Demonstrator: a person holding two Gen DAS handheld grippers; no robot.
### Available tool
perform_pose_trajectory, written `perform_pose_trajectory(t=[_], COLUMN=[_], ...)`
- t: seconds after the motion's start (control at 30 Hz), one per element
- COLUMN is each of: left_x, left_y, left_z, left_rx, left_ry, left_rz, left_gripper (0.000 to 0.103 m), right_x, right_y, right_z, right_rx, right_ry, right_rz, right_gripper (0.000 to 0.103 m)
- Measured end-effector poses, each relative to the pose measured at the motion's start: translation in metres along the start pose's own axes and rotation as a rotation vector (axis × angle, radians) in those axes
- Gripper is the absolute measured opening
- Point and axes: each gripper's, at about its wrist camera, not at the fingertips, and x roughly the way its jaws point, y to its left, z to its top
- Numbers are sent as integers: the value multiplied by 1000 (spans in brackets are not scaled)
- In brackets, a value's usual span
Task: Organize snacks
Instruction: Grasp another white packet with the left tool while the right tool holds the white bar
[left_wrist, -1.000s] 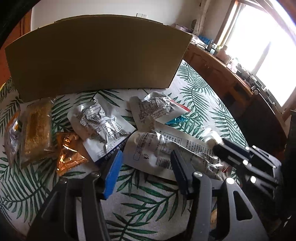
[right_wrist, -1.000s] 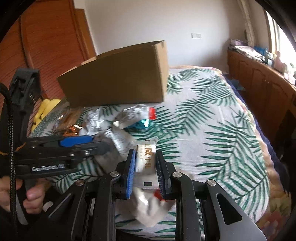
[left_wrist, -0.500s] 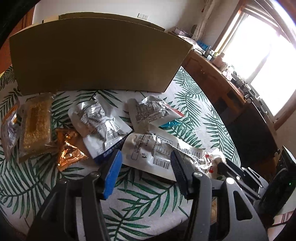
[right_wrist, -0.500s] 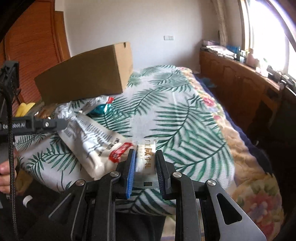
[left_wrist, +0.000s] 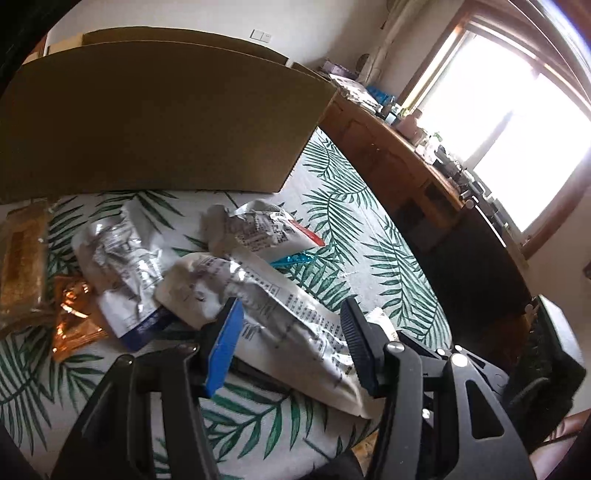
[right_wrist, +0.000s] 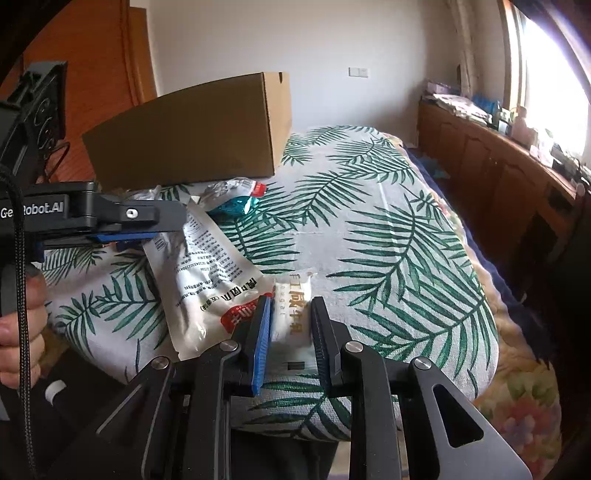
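- Left wrist view: your left gripper (left_wrist: 291, 345) is standing about half open, its pads straddling the long white packet (left_wrist: 266, 306) without visibly pressing it; whether they are touching it, I cannot tell.
- That packet is lying near the front edge of the leaf-print bed (left_wrist: 373, 258), and behind it the crumpled silver packets (left_wrist: 122, 266), an orange wrapper (left_wrist: 74, 317) and a golden bar (left_wrist: 22, 258) are crowding against the cardboard box (left_wrist: 155, 125).
- Right wrist view: your right gripper (right_wrist: 288, 328) is clamping fully onto a small white candy bar (right_wrist: 293, 317) at the bed's front edge, just beside the long packet's red end.
- Your left hand (right_wrist: 22, 321) is showing at the left edge.
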Motion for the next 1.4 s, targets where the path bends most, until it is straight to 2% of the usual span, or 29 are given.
perform_pose_trajectory(t=[0.23, 0.33, 0.5, 0.67, 0.77, 0.87, 1.0, 1.13, 1.2, 1.37, 1.4], left_x=[-14, -16, -20, -15, -8, 4, 11, 29, 35, 40, 39], left_y=[6, 22, 46, 37, 26, 17, 9, -1, -7, -11, -10], left_z=[2, 0, -9, -6, 0, 8, 16, 19, 18, 17, 16], left_rx=[23, 19, -56, -47, -32, -15, -1, 31, 65, 107, 107], left_ry=[2, 46, 83, 81, 77, 88, 79, 118, 94, 66, 62], left_rz=[86, 142, 107, 96, 114, 175, 280, 325, 363, 368, 358], left_gripper=[54, 54, 54, 54, 55, 57, 66, 71, 71, 73, 66], right_x=[4, 3, 0, -6, -4, -7, -14, -16, -16, -23, -24], right_y=[3, 6, 21, 39, 41, 34, 22, 12, 8, 0, -1], right_z=[3, 2, 0, -1, 1, 1, -3, -10, -12, -13, -13], right_rx=[-13, -16, -25, -48, -54, -44, -27, -4, 3, 21, 22], right_ry=[4, 7, 27, 30, 23, 12, 6, 8, 8, -3, -4], right_rz=[-5, 12, 132, 210, 206, 184, 172, 168, 160, 143, 141], right_gripper=[20, 20, 20, 20, 20, 20, 20, 20, 20, 20, 20])
